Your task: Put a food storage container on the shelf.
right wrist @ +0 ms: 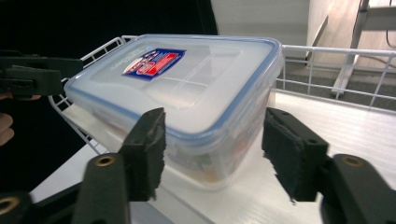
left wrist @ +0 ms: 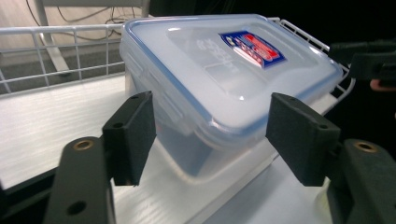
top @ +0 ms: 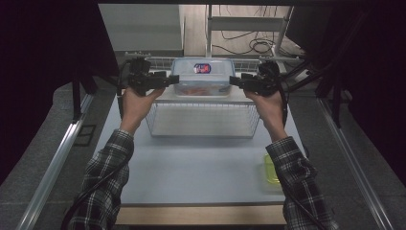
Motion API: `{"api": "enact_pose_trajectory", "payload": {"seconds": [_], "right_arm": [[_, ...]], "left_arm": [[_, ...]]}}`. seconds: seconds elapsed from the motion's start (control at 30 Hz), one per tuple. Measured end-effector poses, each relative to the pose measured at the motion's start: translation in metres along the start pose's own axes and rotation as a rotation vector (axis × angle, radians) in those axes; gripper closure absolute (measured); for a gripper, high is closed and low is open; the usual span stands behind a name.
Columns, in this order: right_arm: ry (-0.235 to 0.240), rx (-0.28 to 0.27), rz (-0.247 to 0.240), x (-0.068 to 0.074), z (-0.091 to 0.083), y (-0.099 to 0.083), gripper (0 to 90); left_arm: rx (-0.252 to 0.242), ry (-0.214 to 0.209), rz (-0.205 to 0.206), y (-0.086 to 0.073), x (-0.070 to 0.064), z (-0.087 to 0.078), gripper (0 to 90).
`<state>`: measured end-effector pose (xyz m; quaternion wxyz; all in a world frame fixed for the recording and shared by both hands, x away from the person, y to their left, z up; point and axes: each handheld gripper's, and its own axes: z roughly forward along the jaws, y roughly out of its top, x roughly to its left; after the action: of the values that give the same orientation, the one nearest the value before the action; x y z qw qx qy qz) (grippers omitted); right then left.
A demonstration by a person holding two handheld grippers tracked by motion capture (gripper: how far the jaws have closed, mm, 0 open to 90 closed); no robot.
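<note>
A clear plastic food box with a blue-rimmed lid and a red and blue label stands on the top board of a white wire rack. Something reddish shows through its wall. My left gripper is at the box's left end and my right gripper at its right end. In the left gripper view the open left gripper has its jaws on either side of a corner of the box. The right gripper stands open the same way around the opposite corner of the box.
A wire rail runs along the back of the rack's top board. A yellow-green lidded container lies at the table's right edge beside the right sleeve. Dark curtains hang on both sides of the grey table.
</note>
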<state>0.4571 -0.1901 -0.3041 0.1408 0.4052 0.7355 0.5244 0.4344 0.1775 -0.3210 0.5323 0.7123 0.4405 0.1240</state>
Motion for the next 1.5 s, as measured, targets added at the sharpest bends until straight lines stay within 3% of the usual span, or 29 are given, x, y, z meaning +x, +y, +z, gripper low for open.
{"api": "enact_pose_trajectory", "payload": {"seconds": [0.4,0.57,0.73,1.2,1.5], "right_arm": [[0.020,0.011,-0.103,0.010,-0.013,-0.026,21.6],[0.044,0.015,-0.128,0.019,-0.018,-0.037,16.1],[0.048,0.028,-0.172,0.028,-0.022,-0.049,12.8],[0.114,0.057,-0.193,0.044,-0.033,-0.089,7.1],[0.108,0.089,-0.228,0.049,-0.038,-0.121,5.7]], "left_arm": [[0.048,-0.022,0.090,-0.030,-0.019,-0.017,19.1],[0.077,-0.053,0.109,-0.045,-0.028,-0.021,17.1],[0.099,-0.045,0.140,-0.062,-0.037,-0.026,17.1],[0.126,-0.060,0.203,-0.108,-0.060,-0.040,15.2],[0.128,-0.069,0.209,-0.138,-0.070,-0.044,12.6]]}}
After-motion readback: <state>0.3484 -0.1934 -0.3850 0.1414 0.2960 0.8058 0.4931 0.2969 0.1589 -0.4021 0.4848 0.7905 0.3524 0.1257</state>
